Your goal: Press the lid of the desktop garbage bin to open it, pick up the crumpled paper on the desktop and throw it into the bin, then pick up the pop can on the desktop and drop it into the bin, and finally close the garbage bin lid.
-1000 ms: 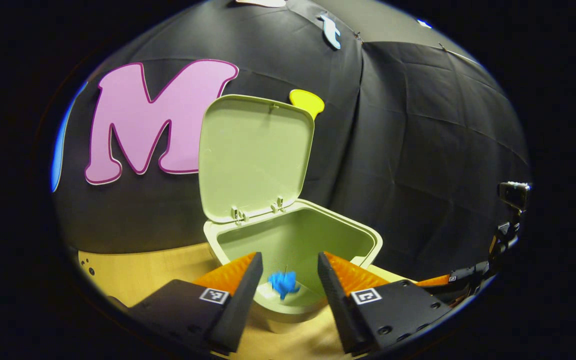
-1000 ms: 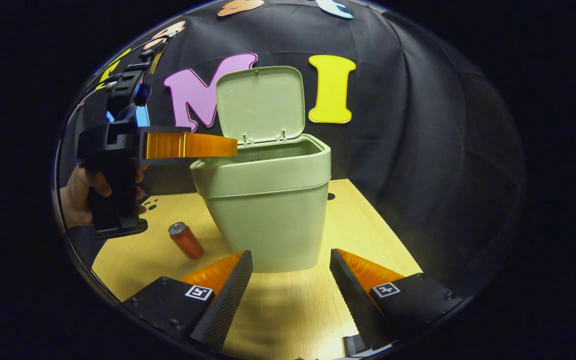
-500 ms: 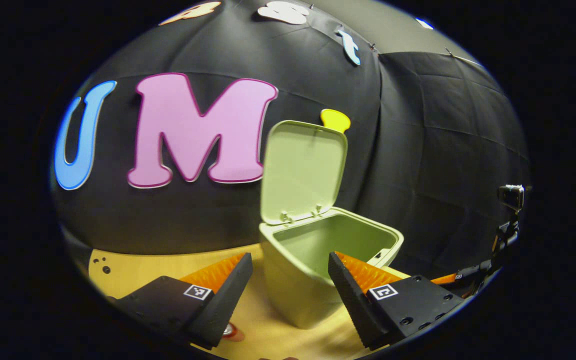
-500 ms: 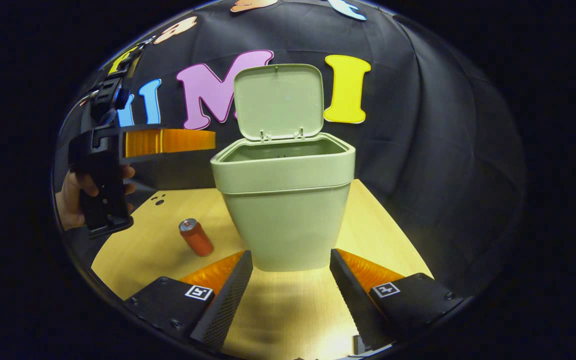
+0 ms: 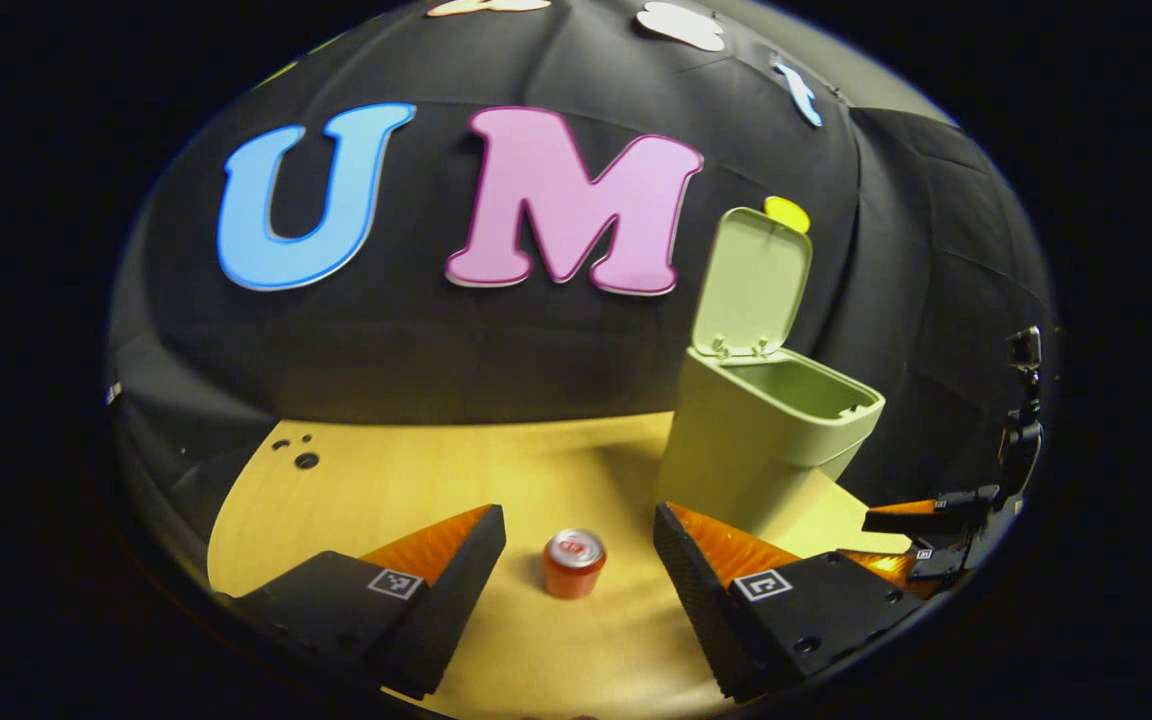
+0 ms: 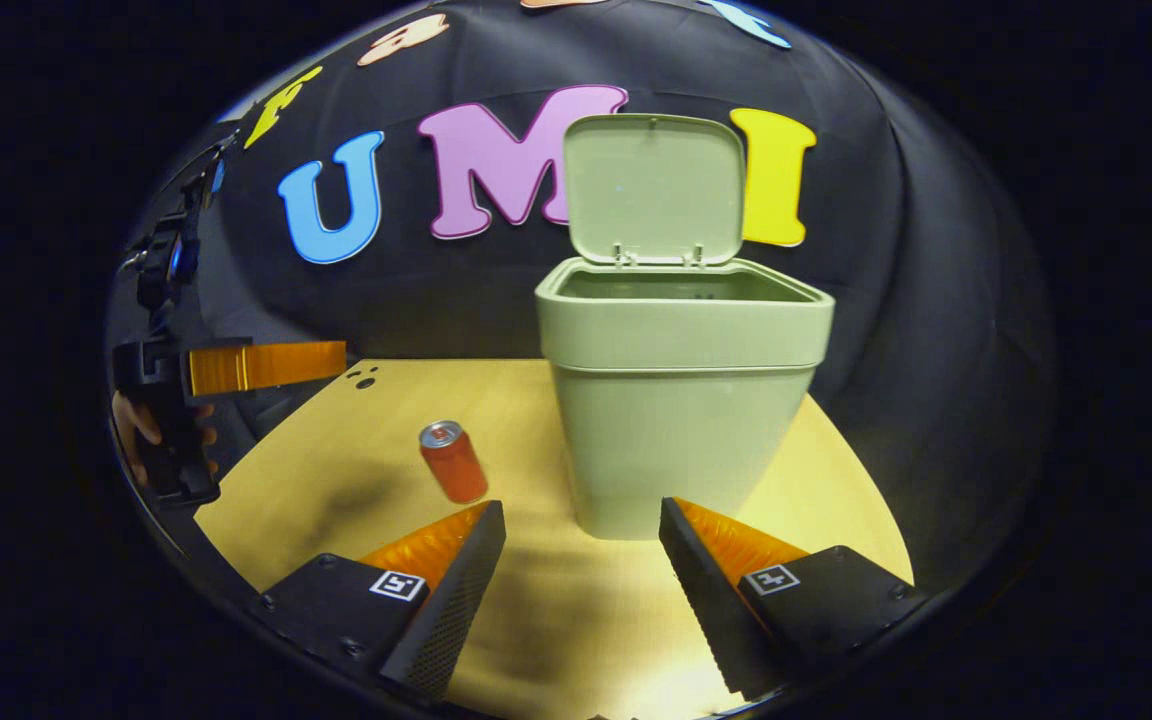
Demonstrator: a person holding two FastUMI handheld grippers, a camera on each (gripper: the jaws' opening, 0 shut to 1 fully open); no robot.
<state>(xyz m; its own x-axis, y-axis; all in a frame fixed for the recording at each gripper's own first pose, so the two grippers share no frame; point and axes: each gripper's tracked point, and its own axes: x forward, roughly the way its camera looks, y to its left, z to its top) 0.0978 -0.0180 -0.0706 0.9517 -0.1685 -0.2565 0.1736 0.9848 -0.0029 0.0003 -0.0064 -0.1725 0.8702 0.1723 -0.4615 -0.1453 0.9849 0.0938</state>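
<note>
Between left gripper (image 5: 579, 540) jaws, pop can (image 5: 573, 563), label unreadable

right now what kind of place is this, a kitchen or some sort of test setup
Most likely a staged recording booth, not a kitchen: a pale wooden tabletop hemmed in by black cloth walls, holding a pale green plastic bin and a red pop can, with a small camera on a stand at the side.

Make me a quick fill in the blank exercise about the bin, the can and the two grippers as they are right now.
1. The lid of the garbage bin stands ____.
2. The pop can stands upright on the ____.
3. In the left gripper view, the can sits between the fingers of the ____ gripper, whose jaws are apart.
4. The right gripper holds ____.

Missing words: open; desktop; left; nothing
</note>
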